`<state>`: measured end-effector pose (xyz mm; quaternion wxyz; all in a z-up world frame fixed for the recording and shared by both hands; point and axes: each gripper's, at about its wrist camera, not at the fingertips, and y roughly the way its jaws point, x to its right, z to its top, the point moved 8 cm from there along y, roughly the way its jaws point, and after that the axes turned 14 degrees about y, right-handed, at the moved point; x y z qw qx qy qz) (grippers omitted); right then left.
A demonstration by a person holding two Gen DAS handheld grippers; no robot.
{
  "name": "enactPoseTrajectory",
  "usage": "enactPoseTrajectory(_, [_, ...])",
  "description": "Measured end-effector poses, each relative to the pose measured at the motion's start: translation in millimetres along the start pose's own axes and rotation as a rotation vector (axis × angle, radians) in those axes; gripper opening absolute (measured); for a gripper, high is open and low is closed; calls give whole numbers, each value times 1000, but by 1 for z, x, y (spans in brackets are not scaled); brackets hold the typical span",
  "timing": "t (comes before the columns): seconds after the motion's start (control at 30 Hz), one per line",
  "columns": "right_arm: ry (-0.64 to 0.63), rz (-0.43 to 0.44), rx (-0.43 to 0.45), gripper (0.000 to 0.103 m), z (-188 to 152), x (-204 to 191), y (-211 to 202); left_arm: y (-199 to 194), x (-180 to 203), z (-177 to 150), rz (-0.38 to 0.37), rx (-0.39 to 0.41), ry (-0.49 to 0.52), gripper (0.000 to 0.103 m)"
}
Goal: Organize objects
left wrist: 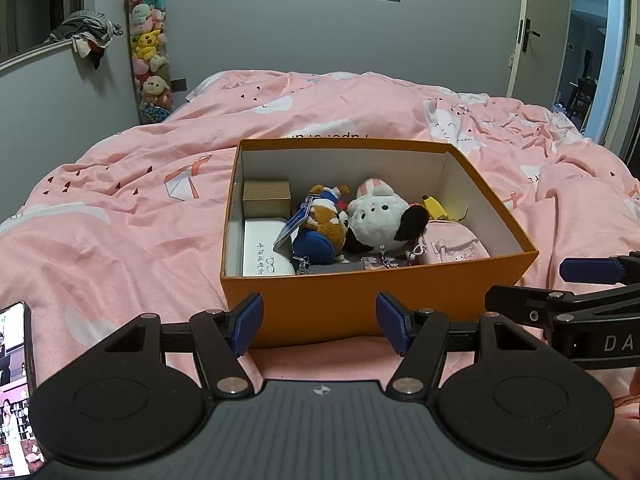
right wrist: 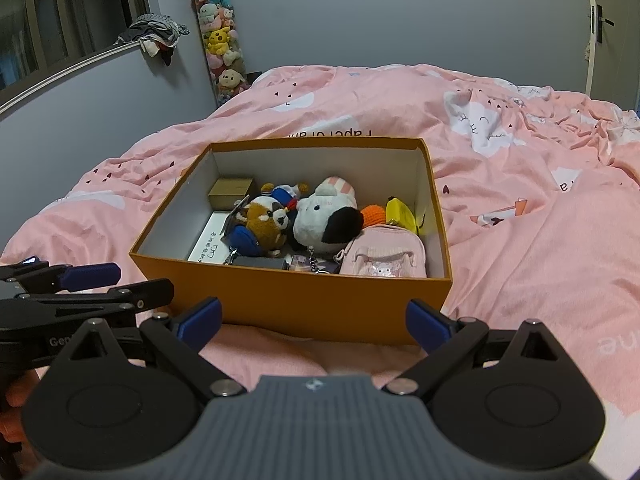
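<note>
Both grippers — left (left wrist: 320, 322) and right (right wrist: 314, 326) — hovered with fingers spread and empty before the orange box (left wrist: 360, 300) of toys on the pink bedspread (left wrist: 120, 220); reaching in slowly from above seemed wisest.

Both wrist views look forward and slightly down from just in front of the orange box (left wrist: 360, 304) on the bed (left wrist: 120, 208), side by side, sharing box, bedding and back wall (right wrist: 360, 20)
</note>
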<state>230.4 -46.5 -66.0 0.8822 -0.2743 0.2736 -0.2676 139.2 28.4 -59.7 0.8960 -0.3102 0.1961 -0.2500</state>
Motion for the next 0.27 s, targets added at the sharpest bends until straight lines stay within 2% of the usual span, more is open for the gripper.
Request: enactPoseTrajectory(0.27, [0, -1, -3, 98, -2, 0, 0, 0, 0, 0, 1, 0, 1, 74])
